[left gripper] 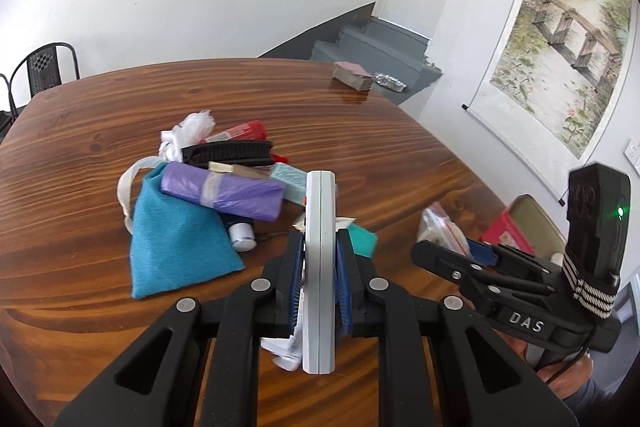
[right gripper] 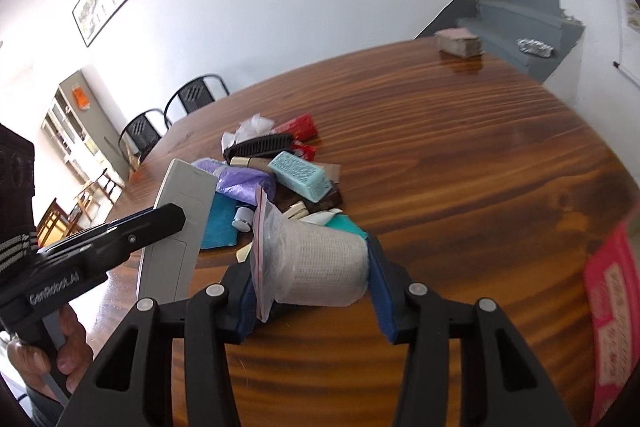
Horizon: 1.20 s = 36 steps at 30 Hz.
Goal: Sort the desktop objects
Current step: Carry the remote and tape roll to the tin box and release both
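Note:
My left gripper (left gripper: 320, 239) is shut on a flat pale grey remote-like slab (left gripper: 319, 275), held on edge above the wooden table (left gripper: 120, 99); the right wrist view shows that slab (right gripper: 180, 227) at the left. My right gripper (right gripper: 308, 261) is shut on a white gauze roll in a clear zip bag (right gripper: 320, 263), with both blue pads against it. In the left wrist view the right gripper (left gripper: 440, 251) is at the right with the bag (left gripper: 436, 225) at its tips. A pile lies behind: teal pouch (left gripper: 176, 247), purple bag roll (left gripper: 224, 195), black comb (left gripper: 232, 151), mint block (right gripper: 300, 177).
A red packet (left gripper: 244, 131) and white crumpled plastic (left gripper: 192, 127) lie at the back of the pile. A brown block (right gripper: 458, 43) sits at the table's far edge. A pink box (right gripper: 612, 307) stands near the right edge. Black chairs (right gripper: 196, 95) line the far side.

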### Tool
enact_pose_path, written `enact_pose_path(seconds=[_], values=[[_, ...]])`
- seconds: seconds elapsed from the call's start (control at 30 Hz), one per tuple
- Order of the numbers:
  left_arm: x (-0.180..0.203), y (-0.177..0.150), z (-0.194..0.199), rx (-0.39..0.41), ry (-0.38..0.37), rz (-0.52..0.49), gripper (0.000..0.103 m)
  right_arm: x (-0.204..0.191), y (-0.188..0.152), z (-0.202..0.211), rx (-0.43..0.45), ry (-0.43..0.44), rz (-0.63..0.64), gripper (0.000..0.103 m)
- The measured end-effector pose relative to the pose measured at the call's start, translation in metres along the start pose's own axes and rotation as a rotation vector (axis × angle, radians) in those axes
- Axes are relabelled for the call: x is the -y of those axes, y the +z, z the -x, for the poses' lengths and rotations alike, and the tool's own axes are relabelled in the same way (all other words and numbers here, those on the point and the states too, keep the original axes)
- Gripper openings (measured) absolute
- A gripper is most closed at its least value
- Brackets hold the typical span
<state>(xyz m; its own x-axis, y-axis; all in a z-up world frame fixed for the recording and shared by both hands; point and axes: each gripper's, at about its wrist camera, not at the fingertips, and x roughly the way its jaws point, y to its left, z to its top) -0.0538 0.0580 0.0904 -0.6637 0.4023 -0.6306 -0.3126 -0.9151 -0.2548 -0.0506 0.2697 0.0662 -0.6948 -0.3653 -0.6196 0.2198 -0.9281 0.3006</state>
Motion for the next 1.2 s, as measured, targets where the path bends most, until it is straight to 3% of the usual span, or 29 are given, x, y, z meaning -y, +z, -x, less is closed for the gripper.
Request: enact_pose_path(seconds=[0.23, 0.6, 0.9, 1.2], values=[[0.046, -0.005, -0.002, -0.002, -0.063, -0.034, 0.017, 0.035, -0.021, 0.062, 0.112, -0.097, -0.058, 0.051], [0.168, -0.016, -0.024, -0.044, -0.216, -0.176, 0.017, 0.122, -0.055, 0.171, 0.259, -0.315, -0.198, 0.051], [0.255, -0.023, -0.046, -0.085, -0.333, -0.285, 0.017, 0.174, -0.079, 0.207, 0.267, -0.433, -0.298, 0.051], [0.305, -0.021, -0.084, -0.144, -0.391, -0.311, 0.017, 0.198, -0.089, 0.218, 0.257, -0.485, -0.315, 0.052]])
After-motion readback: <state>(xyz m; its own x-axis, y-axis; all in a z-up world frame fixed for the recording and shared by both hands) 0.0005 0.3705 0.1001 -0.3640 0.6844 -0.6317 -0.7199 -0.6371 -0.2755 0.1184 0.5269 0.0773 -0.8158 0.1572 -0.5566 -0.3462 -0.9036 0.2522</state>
